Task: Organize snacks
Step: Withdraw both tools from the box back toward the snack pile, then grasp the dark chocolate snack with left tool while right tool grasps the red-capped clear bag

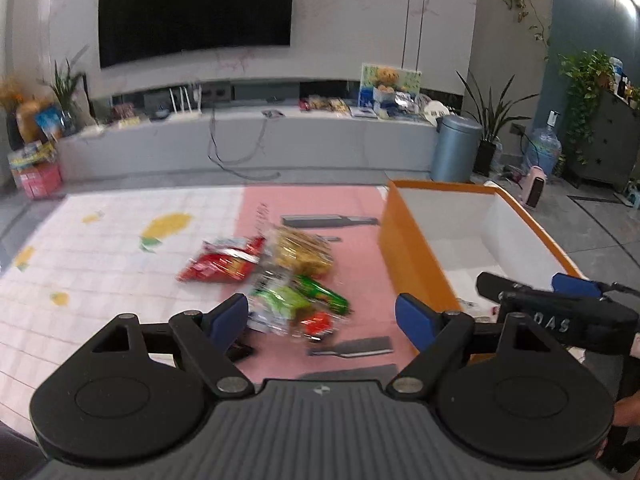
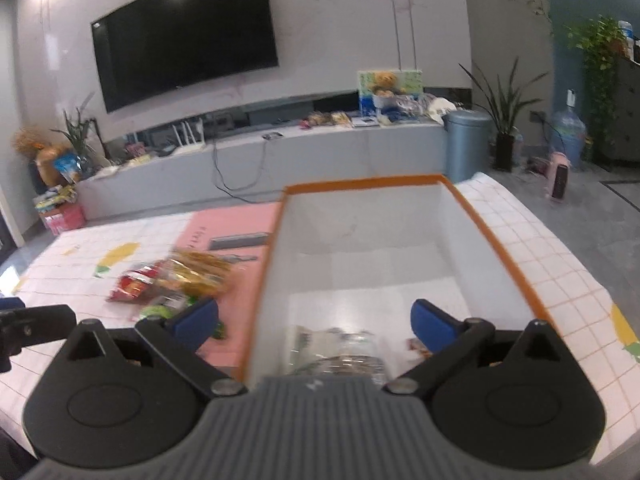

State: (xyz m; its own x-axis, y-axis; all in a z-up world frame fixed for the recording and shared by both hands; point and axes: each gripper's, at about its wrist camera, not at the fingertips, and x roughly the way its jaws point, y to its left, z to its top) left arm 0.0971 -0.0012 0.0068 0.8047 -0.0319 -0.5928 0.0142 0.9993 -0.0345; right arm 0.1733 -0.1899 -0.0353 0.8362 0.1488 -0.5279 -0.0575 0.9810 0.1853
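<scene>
The snack pile (image 1: 276, 276) lay on the desk (image 1: 100, 280) just ahead of the left gripper (image 1: 322, 314), slightly left of its centre line, the red packet (image 1: 224, 262) stretched crosswise; this gripper stood nearer, jaws apart and empty. To the right, the right gripper (image 2: 314, 324) hung over the orange-rimmed box (image 2: 496, 236), jaws wide, gripping nothing, a clear packet (image 2: 340, 354) below it inside. The checked cloth and pink mat (image 1: 352, 200) looked flat; a television wall stood behind
</scene>
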